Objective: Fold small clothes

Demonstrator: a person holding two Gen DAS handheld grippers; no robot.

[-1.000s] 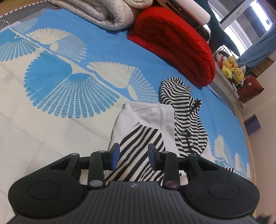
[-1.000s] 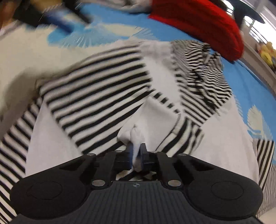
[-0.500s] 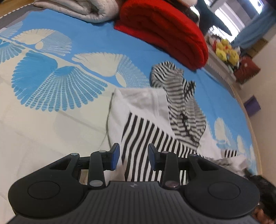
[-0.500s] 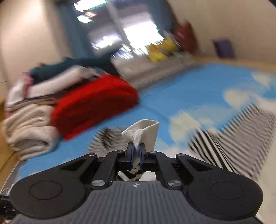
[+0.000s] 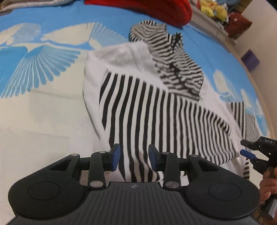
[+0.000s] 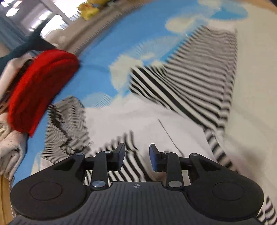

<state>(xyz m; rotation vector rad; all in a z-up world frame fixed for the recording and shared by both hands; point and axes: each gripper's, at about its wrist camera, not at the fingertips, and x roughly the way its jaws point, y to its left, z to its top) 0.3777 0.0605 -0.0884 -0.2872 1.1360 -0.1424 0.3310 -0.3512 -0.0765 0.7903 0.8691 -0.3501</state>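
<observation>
Risk: striped sleeve (image 5: 164,110), laid across white hoodie (image 5: 121,53) mid-bed, slipping back off. Right gripper (image 6: 136,156) just opening, nothing between jaws. Left gripper (image 5: 134,156) part-open, empty, over near hem. Could snag and drag fold if closing too low.

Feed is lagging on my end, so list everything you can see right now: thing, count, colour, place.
striped hoodie: one, white with black stripes, spread on the mat, sleeve folded across its body
mat: one, blue and cream fan pattern, under everything
red blanket: one, red, rolled, far edge of mat
pale blankets: a stack, beige-grey, beside the red one
plush toys: several, yellow, on far ledge
purple box: one, by the wall
left gripper: fingers open over the hoodie
right gripper: fingers open, just released, nothing between them
</observation>
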